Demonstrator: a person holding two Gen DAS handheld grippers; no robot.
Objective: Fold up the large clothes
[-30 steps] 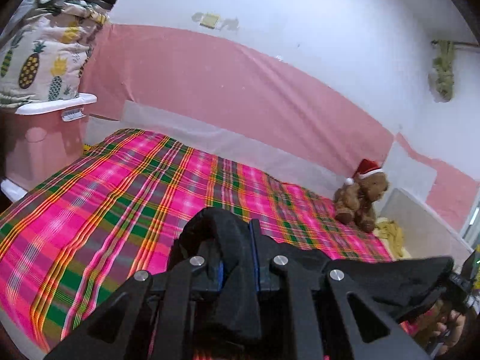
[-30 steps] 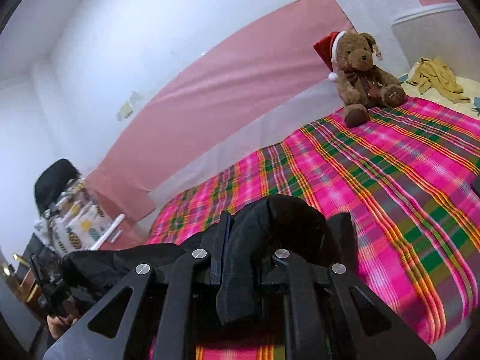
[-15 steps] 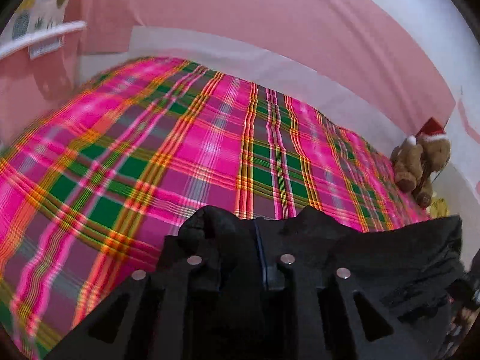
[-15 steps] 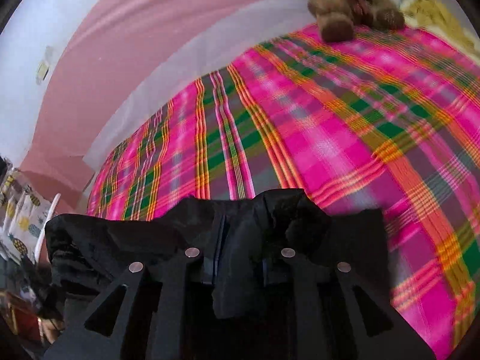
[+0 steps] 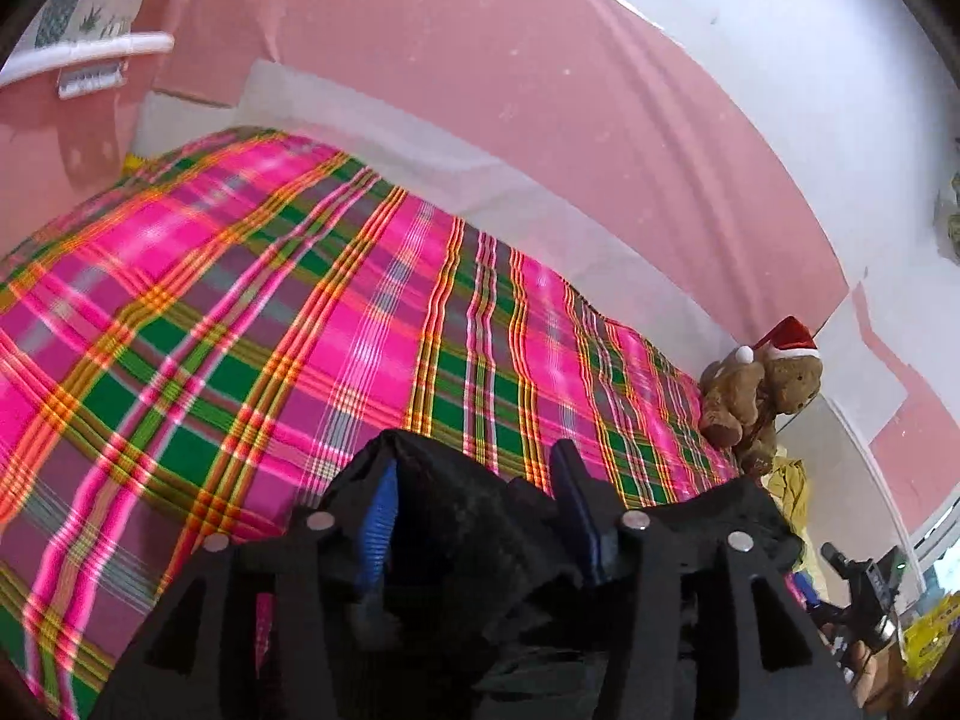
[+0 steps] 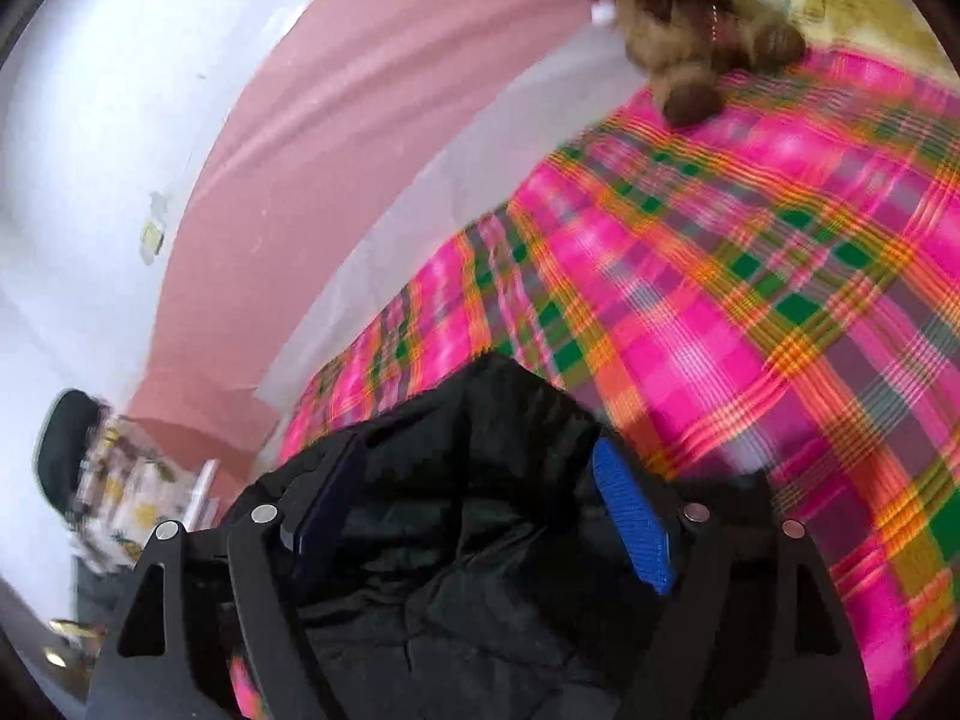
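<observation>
Left wrist: one black garment [image 5: 474, 516], one teddy bear [image 5: 759, 396].

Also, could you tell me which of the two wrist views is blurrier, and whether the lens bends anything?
Right wrist view: clear motion smear on the teddy bear and plaid bedspread. Left wrist view: sharper, the bear crisp. Both: fisheye bows the pink wall band, with dark corners.
</observation>
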